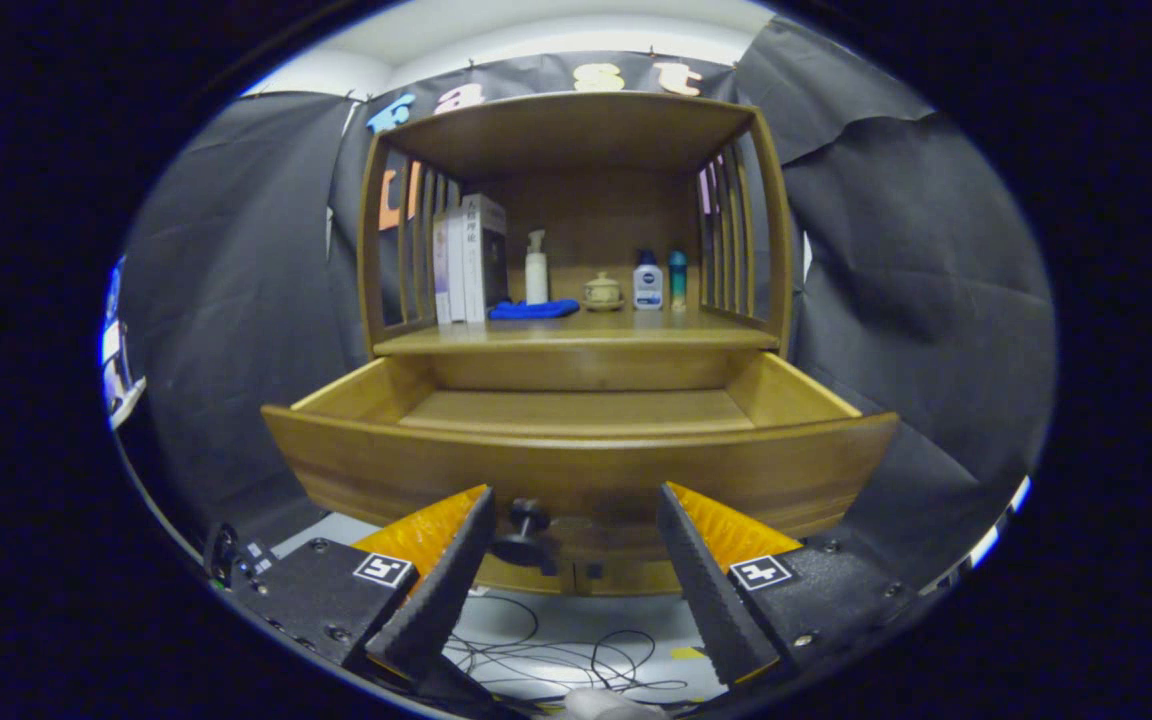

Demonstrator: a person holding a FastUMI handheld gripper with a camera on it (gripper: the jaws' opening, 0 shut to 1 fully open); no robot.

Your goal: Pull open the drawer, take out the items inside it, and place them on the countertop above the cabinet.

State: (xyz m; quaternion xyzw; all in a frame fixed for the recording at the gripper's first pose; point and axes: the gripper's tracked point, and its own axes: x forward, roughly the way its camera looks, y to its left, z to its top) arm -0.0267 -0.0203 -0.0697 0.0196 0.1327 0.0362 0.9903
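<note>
Claw (572,560) spread wide, gripping nothing; fingers flanking the knob (526,528) without contact, probably just released. Drawer (576,455) just ahead, pulled fully open, visible floor bare. Beyond and above, on the worktop (576,335): books (469,258), blue cloth (533,310), pump bottle (536,266), small lidded pot (602,291), two bottles (661,280). Likely complete.

The wooden cabinet's surface (576,338) sits above the pulled-out drawer (576,470), whose visible floor is bare. On the surface, from left to right, stand upright books (471,258), a blue cloth (533,310) lying flat, a white pump bottle (536,268) behind it, a small lidded pot (602,291), a white bottle (647,281) and a teal bottle (677,279).
</note>
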